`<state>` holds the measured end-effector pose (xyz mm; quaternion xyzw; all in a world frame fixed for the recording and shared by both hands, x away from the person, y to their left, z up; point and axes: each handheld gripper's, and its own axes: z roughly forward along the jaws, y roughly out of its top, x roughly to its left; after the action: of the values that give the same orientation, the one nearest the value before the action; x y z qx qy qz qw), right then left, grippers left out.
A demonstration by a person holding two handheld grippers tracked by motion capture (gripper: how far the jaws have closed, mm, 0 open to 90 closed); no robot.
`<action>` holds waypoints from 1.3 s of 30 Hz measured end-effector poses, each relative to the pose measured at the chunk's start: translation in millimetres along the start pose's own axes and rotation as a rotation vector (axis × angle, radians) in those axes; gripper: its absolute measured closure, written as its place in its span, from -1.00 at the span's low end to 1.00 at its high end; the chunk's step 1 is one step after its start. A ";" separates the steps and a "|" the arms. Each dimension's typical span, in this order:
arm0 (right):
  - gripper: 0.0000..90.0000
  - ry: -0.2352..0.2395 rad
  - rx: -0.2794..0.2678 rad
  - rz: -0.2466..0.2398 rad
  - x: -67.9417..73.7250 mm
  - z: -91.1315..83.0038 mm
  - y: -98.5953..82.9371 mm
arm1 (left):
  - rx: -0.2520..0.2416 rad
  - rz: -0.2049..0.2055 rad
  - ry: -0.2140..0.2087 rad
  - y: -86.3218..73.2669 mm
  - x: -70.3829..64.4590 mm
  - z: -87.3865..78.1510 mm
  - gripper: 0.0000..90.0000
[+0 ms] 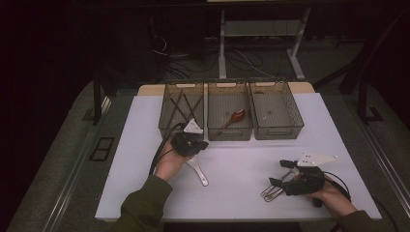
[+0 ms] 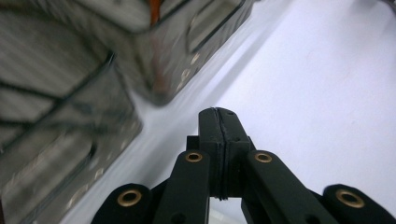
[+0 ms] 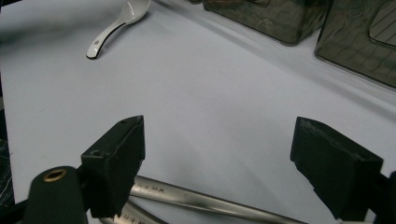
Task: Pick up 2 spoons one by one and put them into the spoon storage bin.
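left tongs (image 1: pixel 202 143) clenched, empty, just above the white spoon (image 1: pixel 199 171) on the surface (image 1: pixel 241 164); risk: the spoon stays unlifted unless they part first. right tongs (image 1: pixel 280 173) released, straddling the metal utensils (image 1: pixel 270 192) lying between and below them; risk: a closing may pinch one handle and skid the other.

Jaws spread wide above metal utensil handles (image 3: pixel 205 201); white spoon (image 3: pixel 119 25) beyond.

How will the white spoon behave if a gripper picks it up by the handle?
The white spoon looks glossy, likely ceramic: probably stiff, slippery between jaws, and breakable if dropped. Its bowl seems heavier than the thin handle, so it may tilt bowl-down.
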<state>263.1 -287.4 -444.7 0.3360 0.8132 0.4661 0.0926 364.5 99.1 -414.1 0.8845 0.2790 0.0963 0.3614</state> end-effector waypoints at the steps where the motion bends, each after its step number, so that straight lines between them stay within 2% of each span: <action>1: -0.61 0.000 0.001 0.001 -0.2 0.1 -0.2 | 0.005 -0.004 0.005 -2.9 1.3 -0.2 0.97; 8: -0.61 -0.005 0.004 0.000 0.0 0.5 -0.4 | 0.046 -0.018 0.025 -14.6 6.9 3.6 0.96; 14: -0.61 -0.002 0.005 -0.002 0.2 0.5 -0.5 | 0.073 0.000 0.038 -16.9 7.5 7.9 0.96; 27: -0.61 -0.003 0.003 0.000 0.0 0.4 -0.5 | 0.083 0.000 0.042 -20.3 7.0 5.0 0.96; 36: -0.61 -0.003 0.004 0.000 -0.1 0.4 -0.6 | 0.089 -0.004 0.049 -30.5 10.6 -5.6 0.96; 39: -0.61 -0.004 0.005 0.002 -0.1 0.4 -0.6 | 0.088 -0.018 0.051 -34.1 11.1 -10.8 0.96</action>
<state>263.1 -287.3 -445.5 0.3377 0.8138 0.4637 0.0928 355.2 131.5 -430.3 0.8942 0.3001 0.1029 0.3158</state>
